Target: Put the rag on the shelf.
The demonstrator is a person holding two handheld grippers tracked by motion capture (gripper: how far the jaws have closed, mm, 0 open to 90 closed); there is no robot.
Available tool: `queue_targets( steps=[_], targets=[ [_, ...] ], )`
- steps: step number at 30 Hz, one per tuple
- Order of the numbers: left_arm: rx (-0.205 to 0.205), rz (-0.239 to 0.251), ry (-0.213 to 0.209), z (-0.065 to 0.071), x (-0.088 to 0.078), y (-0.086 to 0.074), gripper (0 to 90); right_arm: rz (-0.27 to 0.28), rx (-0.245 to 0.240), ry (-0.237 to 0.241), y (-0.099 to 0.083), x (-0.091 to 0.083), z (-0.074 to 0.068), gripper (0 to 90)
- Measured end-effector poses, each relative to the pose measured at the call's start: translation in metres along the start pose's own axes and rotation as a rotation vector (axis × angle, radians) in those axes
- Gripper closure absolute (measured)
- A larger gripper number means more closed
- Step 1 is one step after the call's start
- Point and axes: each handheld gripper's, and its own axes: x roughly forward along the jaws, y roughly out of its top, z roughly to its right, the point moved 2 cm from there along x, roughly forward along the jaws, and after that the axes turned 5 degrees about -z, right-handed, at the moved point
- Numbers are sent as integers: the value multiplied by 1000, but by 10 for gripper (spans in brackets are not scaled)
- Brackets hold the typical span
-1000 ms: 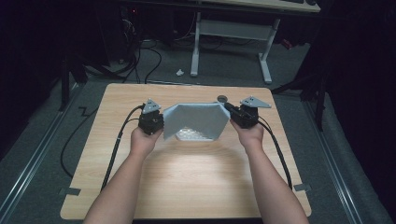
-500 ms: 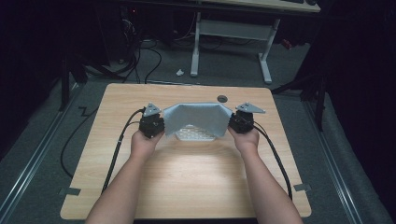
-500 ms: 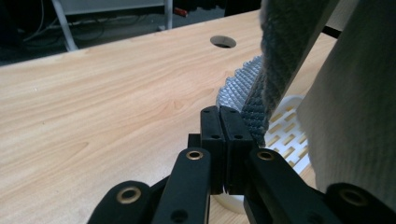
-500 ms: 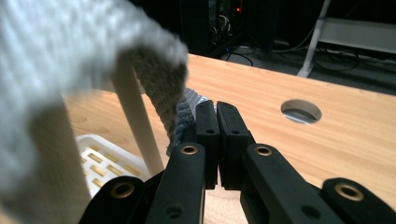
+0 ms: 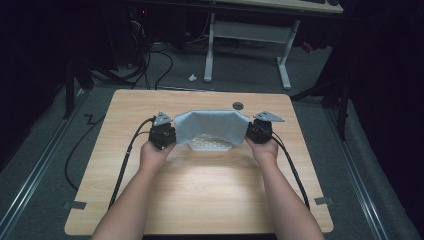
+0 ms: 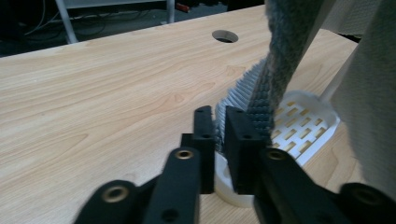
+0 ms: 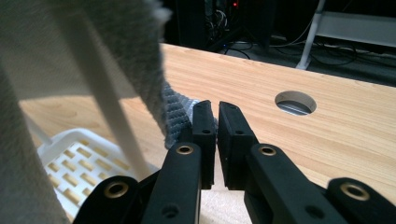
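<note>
A grey towel (image 5: pixel 212 125) hangs spread across a white slotted rack (image 5: pixel 212 146) at the middle of the wooden table (image 5: pixel 200 195). My left gripper (image 5: pixel 175 133) is at the towel's left end. Its jaws have just been opening and show a gap, with the towel's edge (image 6: pixel 280 51) at their tips (image 6: pixel 218 112) over the rack's base (image 6: pixel 303 121). My right gripper (image 5: pixel 248 131) is at the right end. Its jaws (image 7: pixel 214 105) have just been opening to a narrow slit, with the towel's corner (image 7: pixel 180 114) just behind them.
A round cable hole (image 5: pixel 238 105) is in the tabletop behind the towel. Cables trail from both grippers toward the near table edge. A white desk frame (image 5: pixel 250 35) stands on the floor beyond the table. Bare wood lies between the forearms.
The right gripper has come down a little, and the towel's right end with it. The towel now sits level across the rack. The left hand has stayed in place.
</note>
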Motion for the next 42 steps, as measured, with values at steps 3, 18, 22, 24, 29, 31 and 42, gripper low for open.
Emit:
queue_targets(
  steps=[3,18,22,24,29,31,42],
  targets=[
    [-19,17,23,-5,-6,-1,684,-2,12,-7,1,0,3,843],
    [-52,60,60,-11,-26,-12,608,5,-51,-82,2,-23,9,762],
    [-58,61,67,-14,-31,-14,602,8,-54,-92,3,-27,11,760],
    [-65,64,74,-16,-34,-15,596,9,-51,-99,3,-30,13,757],
    [-69,64,91,-20,-49,-22,582,14,-41,-121,-2,-43,19,742],
    [-67,71,99,-19,-56,-27,580,29,-44,-118,-6,-51,18,739],
    [-44,86,117,3,-100,-52,526,50,-99,-125,-27,-102,-4,647]
  ],
)
